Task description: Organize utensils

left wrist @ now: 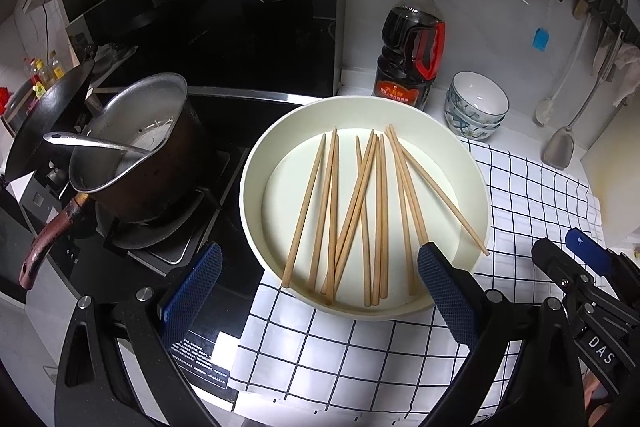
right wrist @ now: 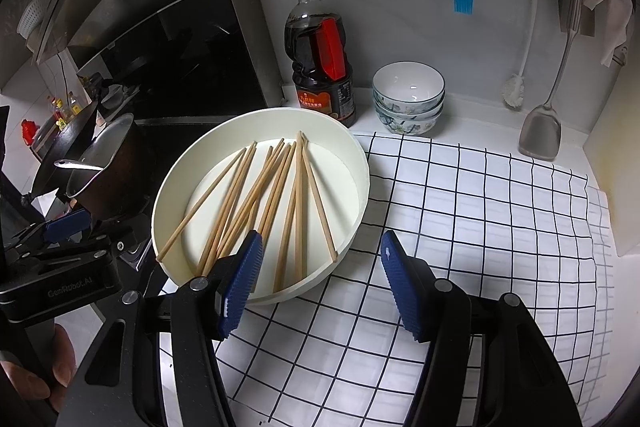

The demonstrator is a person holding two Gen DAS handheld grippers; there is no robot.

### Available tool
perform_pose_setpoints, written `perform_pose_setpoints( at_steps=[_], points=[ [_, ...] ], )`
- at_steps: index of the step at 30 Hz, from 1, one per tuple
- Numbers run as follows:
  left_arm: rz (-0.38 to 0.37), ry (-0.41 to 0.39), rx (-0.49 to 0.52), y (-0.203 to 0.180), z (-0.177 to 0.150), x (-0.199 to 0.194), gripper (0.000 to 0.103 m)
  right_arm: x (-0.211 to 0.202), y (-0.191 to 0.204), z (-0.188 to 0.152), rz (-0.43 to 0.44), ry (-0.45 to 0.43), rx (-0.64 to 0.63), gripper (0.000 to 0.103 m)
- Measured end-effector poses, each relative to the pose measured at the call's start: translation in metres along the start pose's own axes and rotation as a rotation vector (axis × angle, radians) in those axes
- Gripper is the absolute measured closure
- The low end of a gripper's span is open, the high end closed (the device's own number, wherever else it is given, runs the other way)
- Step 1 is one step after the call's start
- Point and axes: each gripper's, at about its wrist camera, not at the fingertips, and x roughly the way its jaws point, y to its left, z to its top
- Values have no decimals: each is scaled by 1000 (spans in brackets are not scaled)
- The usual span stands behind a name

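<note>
Several wooden chopsticks (left wrist: 360, 207) (right wrist: 260, 199) lie crisscrossed in a round white basin (left wrist: 472, 163) (right wrist: 348, 155) that sits on a checked cloth. My left gripper (left wrist: 320, 255) hovers over the basin's near rim, its blue-padded jaws spread wide and holding nothing. My right gripper (right wrist: 320, 243) hangs open just right of the basin's near edge. Its left pad lies over the chopstick ends in the picture, and nothing is gripped. Each gripper also shows in the other's view: the right gripper (left wrist: 580, 255) at the far right, the left gripper (right wrist: 64, 223) at the far left, held by a hand.
A dark sauce bottle (left wrist: 408, 47) (right wrist: 320, 67) and stacked patterned bowls (left wrist: 476, 107) (right wrist: 408, 99) stand behind the basin. A pot (left wrist: 140, 147) with a ladle and a wok (left wrist: 48, 115) sit on the stove at left. The checked cloth (right wrist: 460, 227) stretches right; a spatula (right wrist: 540, 135) hangs on the wall.
</note>
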Motion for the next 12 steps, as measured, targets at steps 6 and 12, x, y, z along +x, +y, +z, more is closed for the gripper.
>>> perform_pose_setpoints(
  at_steps=[6,12],
  points=[
    [13,20,-12,1,0,2,6,0,0,0,0,0,2,44],
    [14,33,-22,3,0,5,6,1,0,-1,1,0,1,44]
  ],
)
